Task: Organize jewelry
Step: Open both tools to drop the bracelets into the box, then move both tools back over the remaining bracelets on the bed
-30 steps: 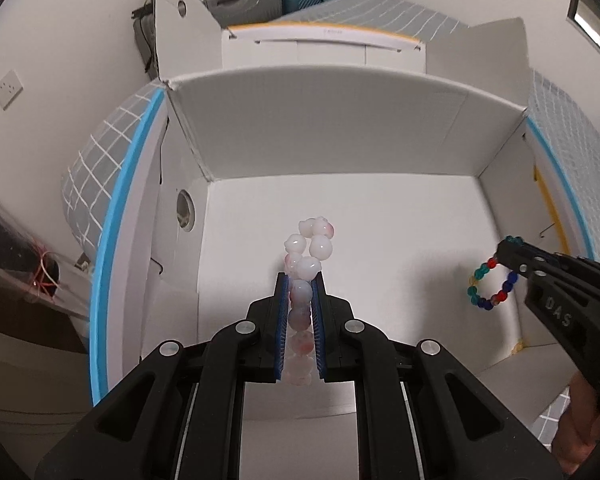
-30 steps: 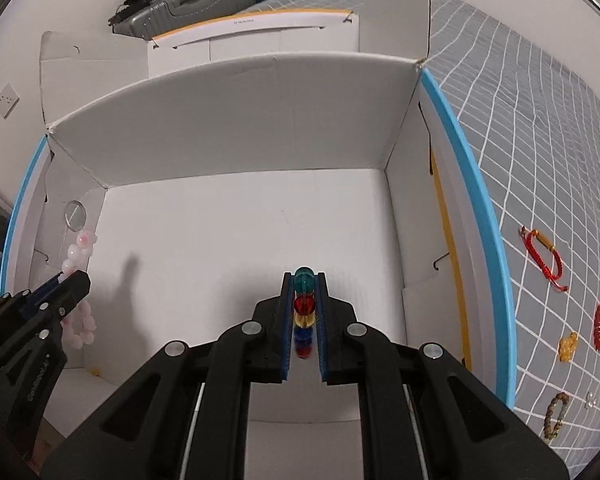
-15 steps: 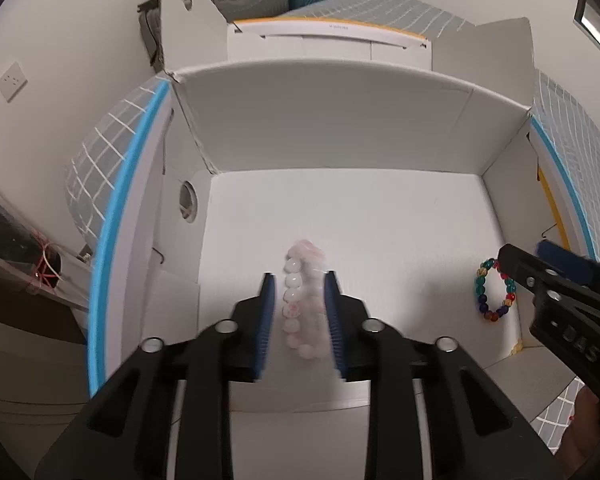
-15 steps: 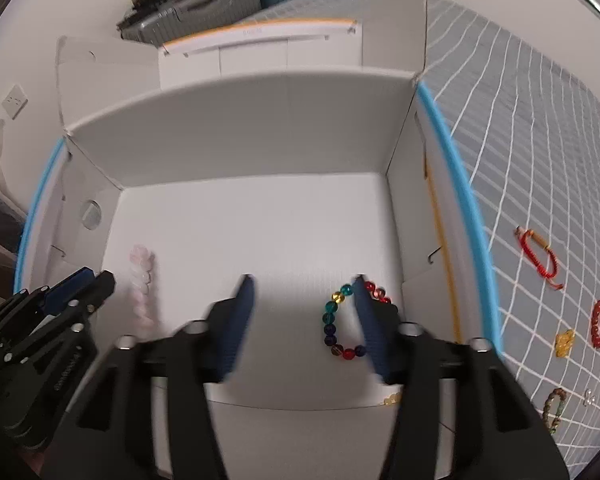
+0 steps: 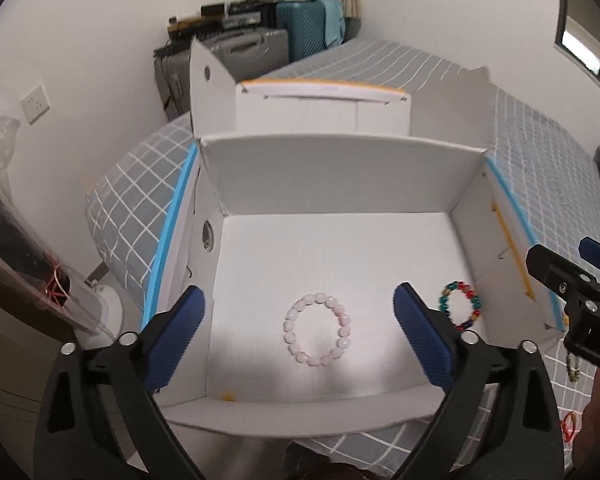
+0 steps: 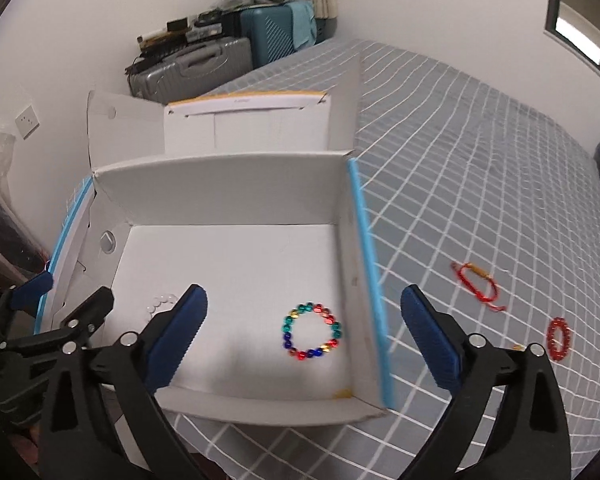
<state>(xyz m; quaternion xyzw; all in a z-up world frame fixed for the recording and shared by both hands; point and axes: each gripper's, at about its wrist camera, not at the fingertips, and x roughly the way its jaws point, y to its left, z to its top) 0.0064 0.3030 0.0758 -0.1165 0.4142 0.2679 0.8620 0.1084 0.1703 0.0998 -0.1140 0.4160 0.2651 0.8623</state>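
**Jewelry: two bracelets in the box, the rest still on the bedspread**

The jewelry splits around one landmark, the white cardboard box (image 6: 236, 268), taken left to right. Over the box's left part hangs the left gripper (image 5: 300, 320), its jaws having just been opening and now spread wide, with nothing between the blue pads. Below it the pink bead bracelet (image 5: 317, 329) lies flat as a round ring on the box floor, free of the fingers. To the right on the same floor, near the right wall, the multicoloured bead bracelet (image 6: 311, 331) also lies flat and round. The right gripper (image 6: 304, 322) stands above it, its jaws likewise just opened and now fully apart, gripping nothing.

Outside the box, to the right on the checked bedspread (image 6: 480, 168), remain a red cord bracelet (image 6: 478, 286) and a red bead bracelet (image 6: 558, 338), well apart from the box wall; a small yellowish piece shows beside the right finger, too hidden to name.

The next fetch turns on this: the loose pieces all lie to the right of the box, so the right hand is plainly the nearer. The cord bracelet's long axis runs slanting away from the box. Both grippers tilt steeply downward over the box and appear raised clear of its floor.
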